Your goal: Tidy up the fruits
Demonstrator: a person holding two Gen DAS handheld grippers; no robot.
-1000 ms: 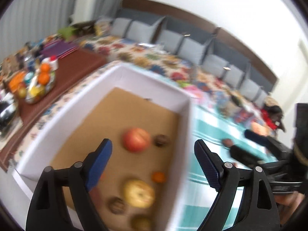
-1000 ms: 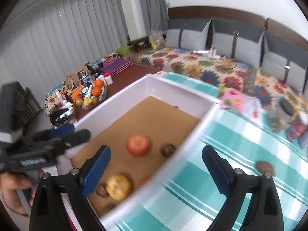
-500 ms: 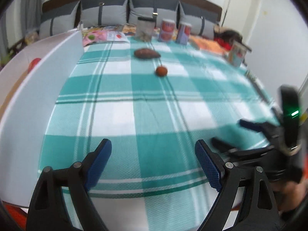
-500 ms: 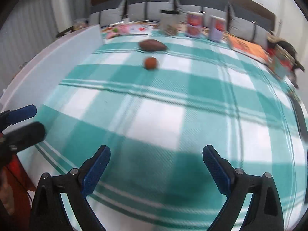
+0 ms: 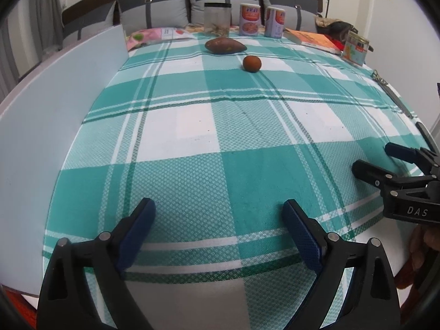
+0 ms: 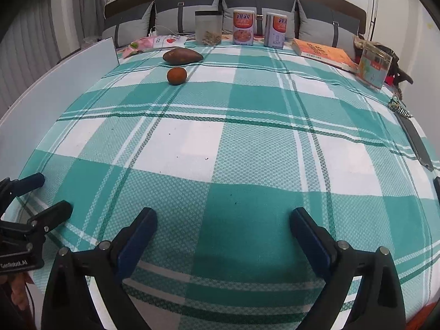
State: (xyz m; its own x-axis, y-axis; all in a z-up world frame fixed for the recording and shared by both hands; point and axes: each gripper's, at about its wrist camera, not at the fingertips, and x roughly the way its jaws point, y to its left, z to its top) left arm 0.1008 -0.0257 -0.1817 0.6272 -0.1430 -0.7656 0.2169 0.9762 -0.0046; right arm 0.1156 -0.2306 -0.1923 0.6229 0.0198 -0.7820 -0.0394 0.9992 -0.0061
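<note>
You hold both tools low over the near edge of the desk (image 5: 220, 143), side by side and pointing forward along the checked cloth (image 6: 247, 143). Your left tool (image 5: 218, 220) has its two fingers wide apart, with nothing between them, only the cloth below. Your right tool (image 6: 223, 227) is the same: fingers spread, holding nothing. In the left wrist view the right tool (image 5: 385, 162) shows at the right edge, also with its fingers apart, and a bit of your right hand (image 5: 420, 247) is under it. In the right wrist view the left tool (image 6: 41, 192) shows at the left edge, parted too.

The fruits lie far from both tools, on the far part of the desk. A round orange-brown fruit (image 5: 251, 63) sits on the cloth, and just behind it lies a long brown one (image 5: 225, 45), close but not touching. Both are ahead of the left tool and to the front-left of the right tool.

A white box wall (image 5: 55, 104) stands along the left side of the desk. At the far edge stand a clear jar (image 6: 208, 28) and two cans (image 6: 243, 27). An orange book (image 6: 323, 52) and another jar (image 6: 374, 64) are at the far right.
</note>
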